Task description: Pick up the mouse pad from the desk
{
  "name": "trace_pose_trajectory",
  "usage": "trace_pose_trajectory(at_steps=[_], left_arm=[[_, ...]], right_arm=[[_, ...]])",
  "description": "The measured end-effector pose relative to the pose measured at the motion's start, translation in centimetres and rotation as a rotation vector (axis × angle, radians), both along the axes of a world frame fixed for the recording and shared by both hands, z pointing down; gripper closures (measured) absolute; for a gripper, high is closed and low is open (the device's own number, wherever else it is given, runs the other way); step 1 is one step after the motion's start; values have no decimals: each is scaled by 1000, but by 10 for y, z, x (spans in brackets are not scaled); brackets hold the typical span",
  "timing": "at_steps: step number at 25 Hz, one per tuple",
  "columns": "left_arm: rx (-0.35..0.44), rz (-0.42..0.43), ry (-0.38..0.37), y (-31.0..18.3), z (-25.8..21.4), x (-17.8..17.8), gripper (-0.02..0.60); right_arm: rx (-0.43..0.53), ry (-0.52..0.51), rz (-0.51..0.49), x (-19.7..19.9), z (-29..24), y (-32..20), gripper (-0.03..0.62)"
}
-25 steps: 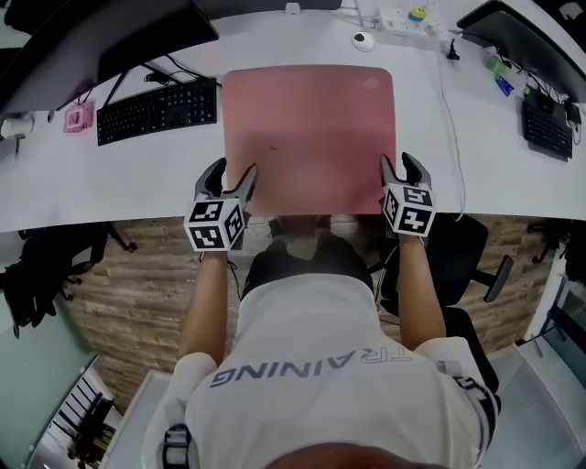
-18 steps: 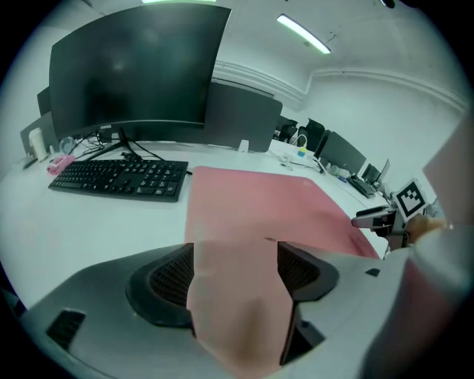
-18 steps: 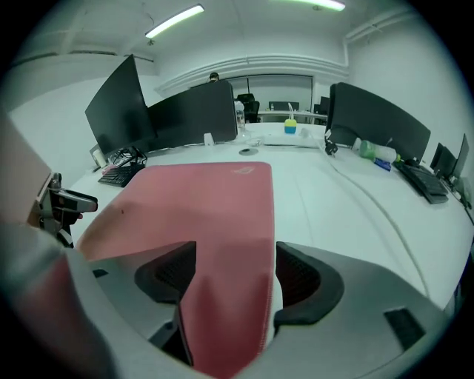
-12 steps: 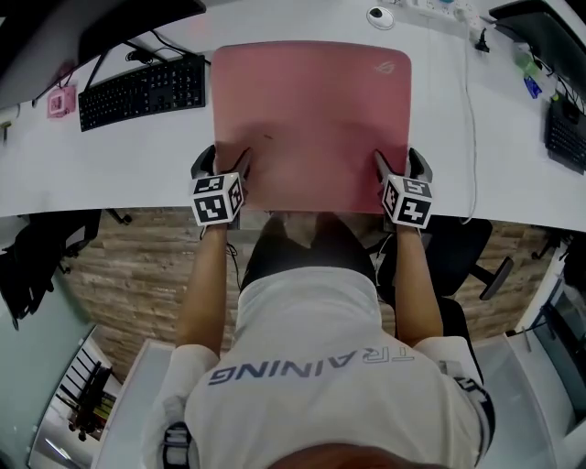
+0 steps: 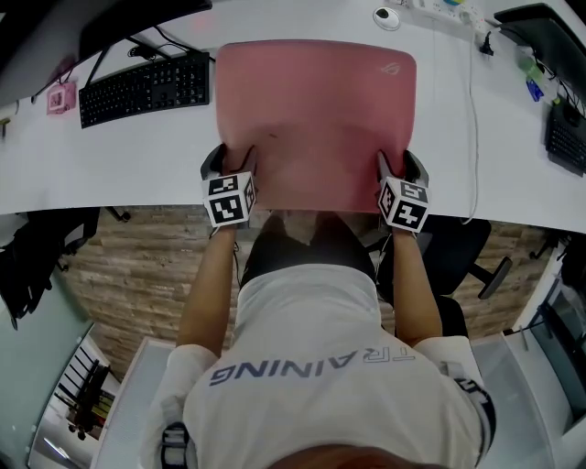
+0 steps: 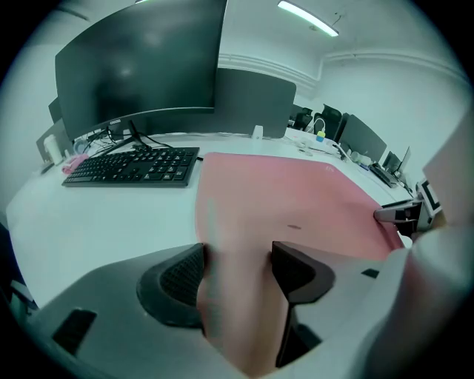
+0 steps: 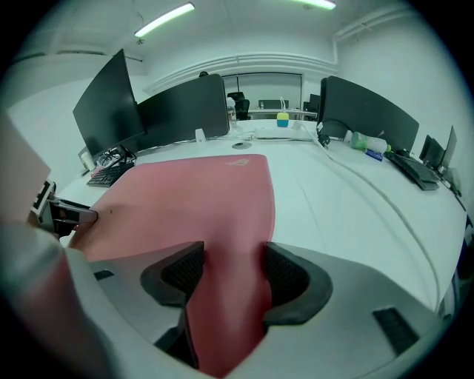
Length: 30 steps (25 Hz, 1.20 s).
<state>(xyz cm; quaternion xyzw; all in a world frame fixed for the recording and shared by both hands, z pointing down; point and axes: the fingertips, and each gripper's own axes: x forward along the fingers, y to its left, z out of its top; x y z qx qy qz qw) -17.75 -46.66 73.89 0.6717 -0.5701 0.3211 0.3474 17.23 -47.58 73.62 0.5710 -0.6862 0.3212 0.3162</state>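
Observation:
A large pink mouse pad (image 5: 311,110) lies on the white desk (image 5: 110,165), its near edge at the desk's front edge. My left gripper (image 5: 229,158) is at the pad's near left corner and my right gripper (image 5: 403,160) at its near right corner. In the left gripper view the pad (image 6: 296,200) bulges up between the jaws of the left gripper (image 6: 237,259) and touches both pads. The right gripper view shows the pad (image 7: 192,200) filling the gap of the right gripper (image 7: 226,270) the same way. Both pairs of jaws are closing on it.
A black keyboard (image 5: 142,87) lies left of the pad, under a dark monitor (image 6: 141,66). A small round white device (image 5: 385,16) sits beyond the pad's far edge. A white cable (image 5: 473,119) runs down the desk on the right, near a second keyboard (image 5: 568,137). An office chair (image 5: 458,247) stands below the desk's edge.
Both grippers have sunk toward the desk's front edge with the pad's near corners between their jaws. Over the last half second they have hardly moved.

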Motion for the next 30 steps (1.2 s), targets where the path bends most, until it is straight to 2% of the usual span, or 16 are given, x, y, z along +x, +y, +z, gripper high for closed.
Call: trace_pose_trajectory(at_steps=[2, 4, 7, 10, 15, 21, 30], left_arm=[[0, 8, 3, 2, -1, 3, 293], [11, 20, -5, 4, -3, 7, 360], [27, 38, -17, 4, -7, 12, 385], [33, 56, 37, 7, -18, 18, 426], [64, 73, 145, 7, -48, 28, 476], [115, 112, 173, 1, -86, 35, 483], [294, 151, 207, -11, -169, 26, 482]], right_arm=[[4, 1, 4, -5, -1, 2, 351], [6, 17, -7, -12, -2, 3, 396], [11, 36, -34, -19, -6, 4, 455], [18, -3, -34, -27, -16, 7, 525], [60, -66, -15, -36, -47, 8, 534], [122, -54, -18, -36, -92, 8, 536], [304, -59, -5, -41, -178, 5, 536]])
